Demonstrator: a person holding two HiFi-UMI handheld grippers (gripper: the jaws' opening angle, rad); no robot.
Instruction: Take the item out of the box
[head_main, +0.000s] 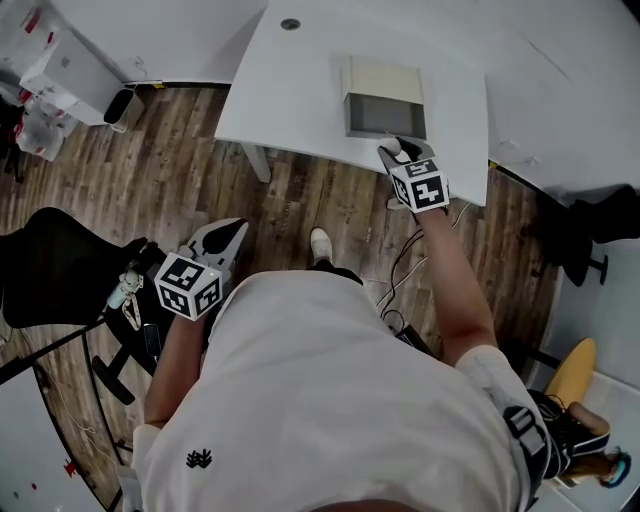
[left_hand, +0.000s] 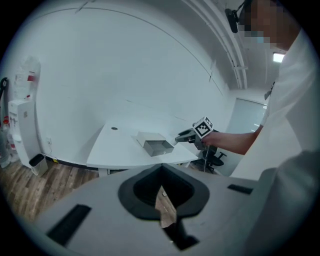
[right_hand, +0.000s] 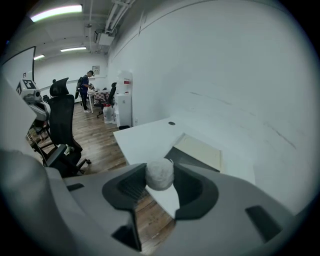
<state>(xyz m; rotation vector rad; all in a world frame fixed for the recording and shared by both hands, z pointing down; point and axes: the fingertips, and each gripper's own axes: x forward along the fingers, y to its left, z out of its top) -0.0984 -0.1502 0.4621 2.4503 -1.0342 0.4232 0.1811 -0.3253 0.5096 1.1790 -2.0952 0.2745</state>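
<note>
An open grey box (head_main: 385, 116) with its cream lid (head_main: 383, 78) folded back lies on the white table (head_main: 300, 90) near the front edge. My right gripper (head_main: 400, 148) hangs just in front of the box, over the table's edge, shut on a pale fuzzy ball (head_main: 395, 146). In the right gripper view the ball (right_hand: 159, 174) sits squeezed between the fingers of that gripper (right_hand: 160, 172), with the box (right_hand: 186, 159) beyond it. My left gripper (head_main: 226, 238) is held low at my left side over the wooden floor, its jaws together and empty. Its view shows the box (left_hand: 155, 145) far off.
A black office chair (head_main: 50, 270) stands at my left and a white bin (head_main: 122, 105) by the wall. Cables (head_main: 405, 260) trail on the floor under the table. Another dark chair (head_main: 580, 230) is at the right. A person (right_hand: 87, 87) stands far across the room.
</note>
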